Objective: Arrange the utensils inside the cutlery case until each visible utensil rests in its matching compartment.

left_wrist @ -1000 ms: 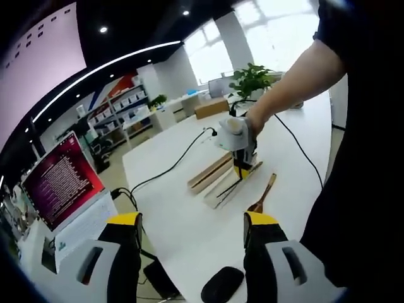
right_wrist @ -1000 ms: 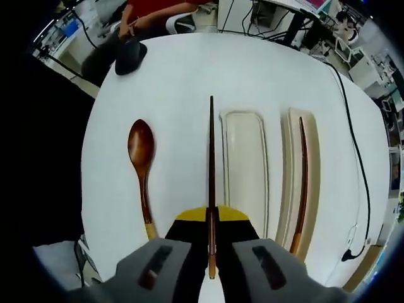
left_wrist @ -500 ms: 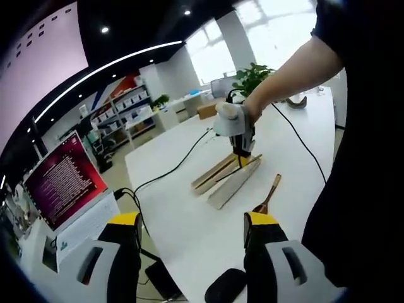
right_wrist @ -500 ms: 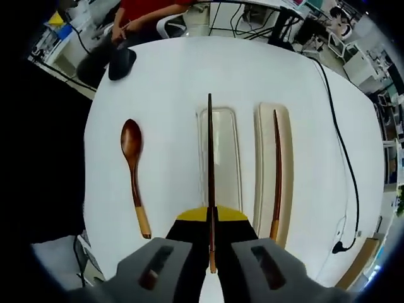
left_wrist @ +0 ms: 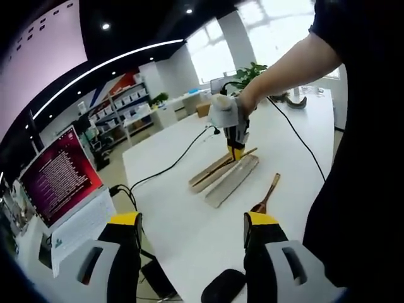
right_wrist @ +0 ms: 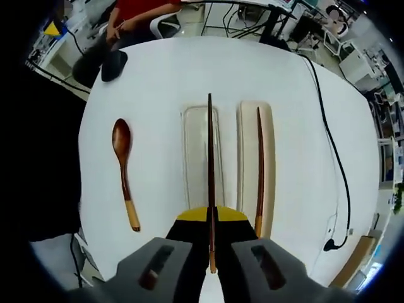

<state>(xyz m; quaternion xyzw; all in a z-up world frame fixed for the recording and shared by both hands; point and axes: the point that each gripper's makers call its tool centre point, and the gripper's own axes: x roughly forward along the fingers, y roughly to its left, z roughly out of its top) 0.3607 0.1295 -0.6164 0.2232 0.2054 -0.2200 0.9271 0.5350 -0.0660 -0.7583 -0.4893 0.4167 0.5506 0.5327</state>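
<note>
While clamped in right hand-held gripper [right_wrist: 210, 222], chopstick [right_wrist: 210, 164] extends over case's left tray [right_wrist: 192, 158].

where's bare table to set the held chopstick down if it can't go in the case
Widest bare table lies beyond the case tips, toward the mouse. A narrower strip runs between the wooden spoon and the empty case half. Another lies between the half holding a chopstick and the black cable. It's crowded between the two halves, under the right gripper.
</note>
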